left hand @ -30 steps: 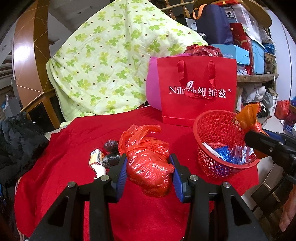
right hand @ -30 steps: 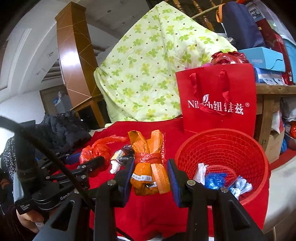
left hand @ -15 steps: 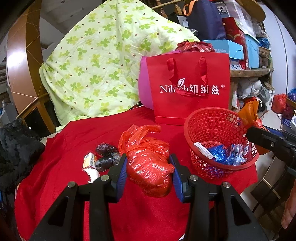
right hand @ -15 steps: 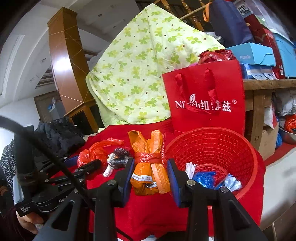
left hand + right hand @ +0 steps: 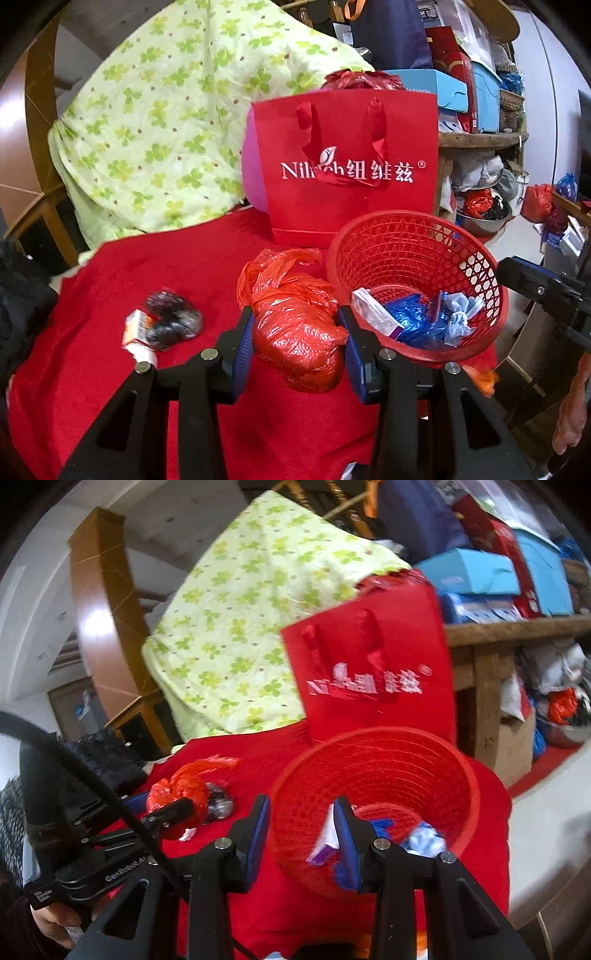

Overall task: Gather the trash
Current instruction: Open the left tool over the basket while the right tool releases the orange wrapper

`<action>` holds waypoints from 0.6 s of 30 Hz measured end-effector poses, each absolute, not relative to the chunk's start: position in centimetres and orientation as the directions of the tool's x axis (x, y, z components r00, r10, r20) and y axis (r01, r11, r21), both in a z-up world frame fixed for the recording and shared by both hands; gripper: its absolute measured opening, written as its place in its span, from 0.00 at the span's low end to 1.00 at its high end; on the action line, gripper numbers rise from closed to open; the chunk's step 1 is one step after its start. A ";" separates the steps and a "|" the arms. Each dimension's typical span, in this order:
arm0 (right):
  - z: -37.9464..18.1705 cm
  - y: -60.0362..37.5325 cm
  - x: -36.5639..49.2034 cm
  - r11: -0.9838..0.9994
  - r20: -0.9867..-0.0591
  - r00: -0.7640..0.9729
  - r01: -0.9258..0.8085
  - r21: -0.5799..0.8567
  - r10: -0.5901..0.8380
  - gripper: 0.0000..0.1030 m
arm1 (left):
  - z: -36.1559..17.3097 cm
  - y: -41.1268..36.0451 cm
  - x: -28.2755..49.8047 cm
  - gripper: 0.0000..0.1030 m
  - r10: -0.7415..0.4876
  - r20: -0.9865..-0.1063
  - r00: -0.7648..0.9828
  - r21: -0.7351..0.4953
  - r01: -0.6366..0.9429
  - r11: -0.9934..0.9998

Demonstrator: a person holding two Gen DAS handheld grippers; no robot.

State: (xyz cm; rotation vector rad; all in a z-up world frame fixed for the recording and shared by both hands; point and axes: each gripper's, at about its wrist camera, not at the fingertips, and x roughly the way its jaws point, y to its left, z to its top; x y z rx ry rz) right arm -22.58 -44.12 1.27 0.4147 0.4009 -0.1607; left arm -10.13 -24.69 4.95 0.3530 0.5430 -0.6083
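Note:
My left gripper (image 5: pixel 297 345) is shut on a crumpled red plastic bag (image 5: pixel 295 325), held just left of the red mesh basket (image 5: pixel 406 251); the right wrist view shows the same red plastic bag (image 5: pixel 177 790). The basket (image 5: pixel 388 768) holds blue wrappers and a small carton. My right gripper (image 5: pixel 301 827) hangs over the basket's near rim, jaws apart, nothing between the pads (image 5: pixel 258 830). An orange scrap (image 5: pixel 482 376) shows low beside the basket, and the orange scrap (image 5: pixel 421 936) also shows under that gripper. The right gripper (image 5: pixel 513 267) enters from the right.
A small orange-and-white box (image 5: pixel 135 326) and dark foil wrappers (image 5: pixel 173 317) lie on the red cloth (image 5: pixel 110 369). A red paper bag (image 5: pixel 351 166) stands behind the basket, a green-patterned quilt (image 5: pixel 177 129) behind that. Cluttered shelves (image 5: pixel 480 140) stand right, a hand (image 5: pixel 572 417) low right.
Both grippers have moved toward the basket. The orange bag that sat between the right pads is gone from them. The left gripper still grips the red bag.

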 end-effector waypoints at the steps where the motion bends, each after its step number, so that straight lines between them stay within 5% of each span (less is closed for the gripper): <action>1: 1.0 -44.8 -22.8 0.897 -0.413 0.907 0.248 0.365 -0.082 0.38 | 4.9 -25.1 -9.9 0.44 -0.454 -0.577 0.679 0.145 0.632 0.762; 8: 0.6 -48.4 -24.5 0.849 -0.412 0.897 0.337 0.406 -0.159 0.38 | 5.9 -30.4 -8.5 0.50 -0.557 -0.594 0.580 0.107 0.744 0.659; 12: 1.5 -49.2 -25.8 0.837 -0.390 0.898 0.367 0.405 -0.205 0.38 | 5.9 -32.7 -7.6 0.76 -0.602 -0.598 0.529 0.076 0.785 0.615; 18: 2.6 -49.4 -26.4 0.840 -0.381 0.900 0.367 0.398 -0.213 0.41 | 4.8 -28.2 -5.8 0.76 -0.595 -0.596 0.540 -0.022 0.729 0.684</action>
